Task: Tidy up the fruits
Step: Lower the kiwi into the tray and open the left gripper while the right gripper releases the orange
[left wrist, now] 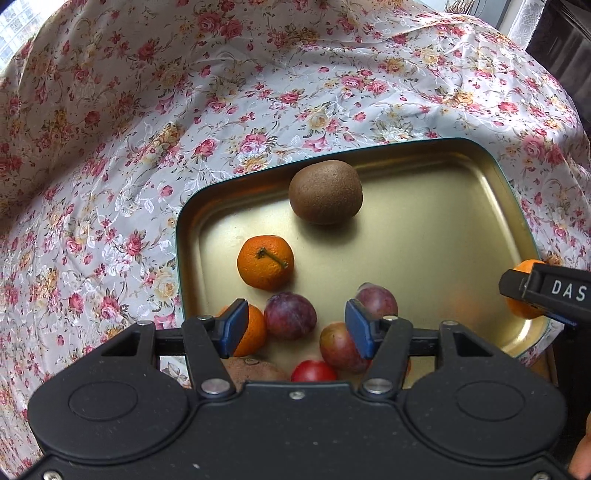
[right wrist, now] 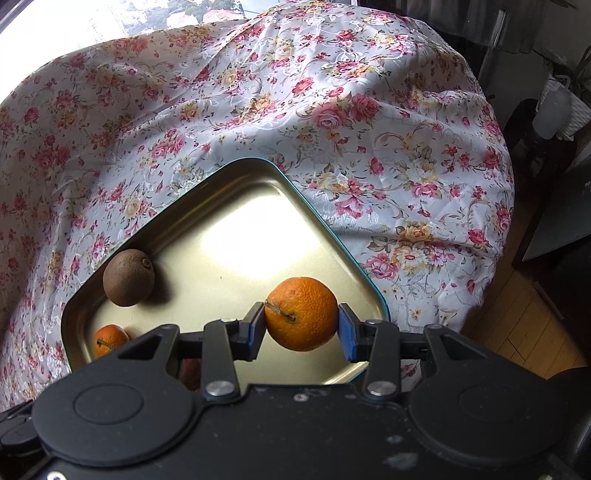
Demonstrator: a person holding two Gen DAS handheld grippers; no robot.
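Tangerine point(right wrist: 301, 314) clamped in right gripper point(right wrist: 302, 326) over gold tray point(right wrist: 207, 221). Left gripper point(left wrist: 295, 328) spread apart, empty, w/ plums point(left wrist: 290, 315) below. Kiwi point(left wrist: 325, 192) sits apart near far rim.

A home, floral tablecloth point(right wrist: 369, 129), wooden floor point(right wrist: 517, 314), window with city view point(right wrist: 147, 14)

The left wrist view looks forward and steeply down, close over the gold tray's point(left wrist: 443, 206) near left part. The right wrist view hangs close above the tray's point(right wrist: 229, 229) right corner, facing the window. Both share the tray, the kiwi point(left wrist: 325, 192) point(right wrist: 128, 277), the stemmed mandarin point(left wrist: 265, 262) point(right wrist: 109, 340) and floral cloth point(left wrist: 147, 110) point(right wrist: 369, 129).
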